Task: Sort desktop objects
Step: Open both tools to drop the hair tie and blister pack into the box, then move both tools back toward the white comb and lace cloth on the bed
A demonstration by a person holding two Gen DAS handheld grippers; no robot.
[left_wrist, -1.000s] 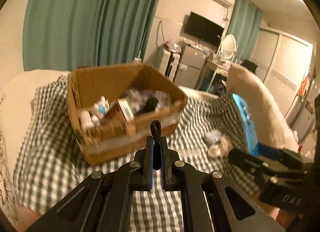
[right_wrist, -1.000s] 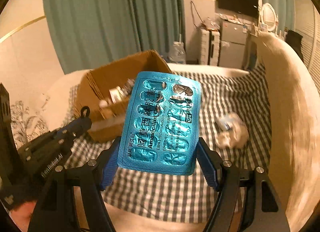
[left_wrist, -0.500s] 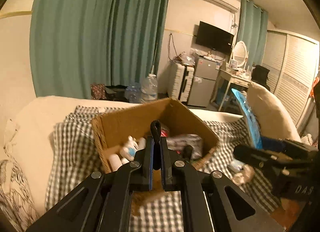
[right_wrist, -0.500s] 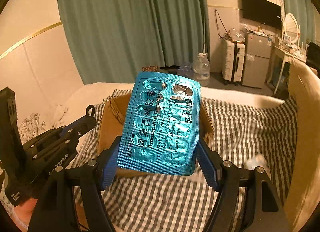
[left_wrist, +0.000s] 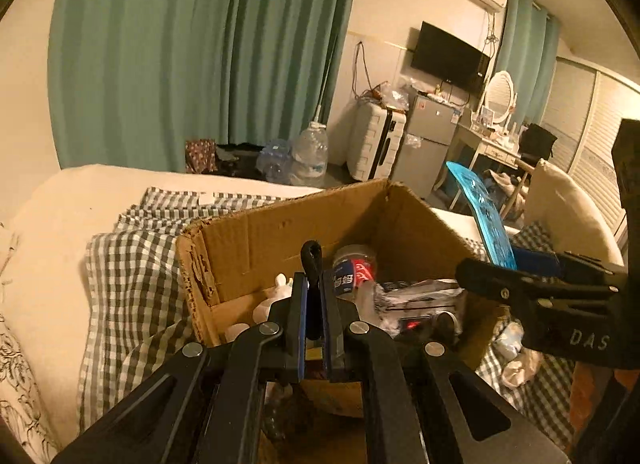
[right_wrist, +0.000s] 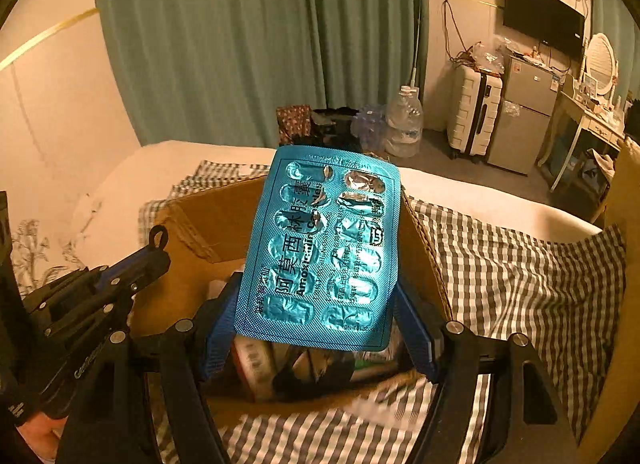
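The right wrist view shows the face of the blue blister pack: printed foil, two pockets at its upper right torn open. The right gripper pinches it by its side edges between blue pads, holding it upright over the open cardboard box. The left wrist view catches that pack only edge-on, as a thin blue blade at the right. What it adds is the box's inside: a bottle with a red and blue label, a white figurine and crumpled wrappers, mostly hidden in the right view behind the pack. The left gripper has its fingers pressed together on a small black looped piece, too dark to identify. The box sits on a checked cloth over the bed; its near wall is cut off by the gripper frames.
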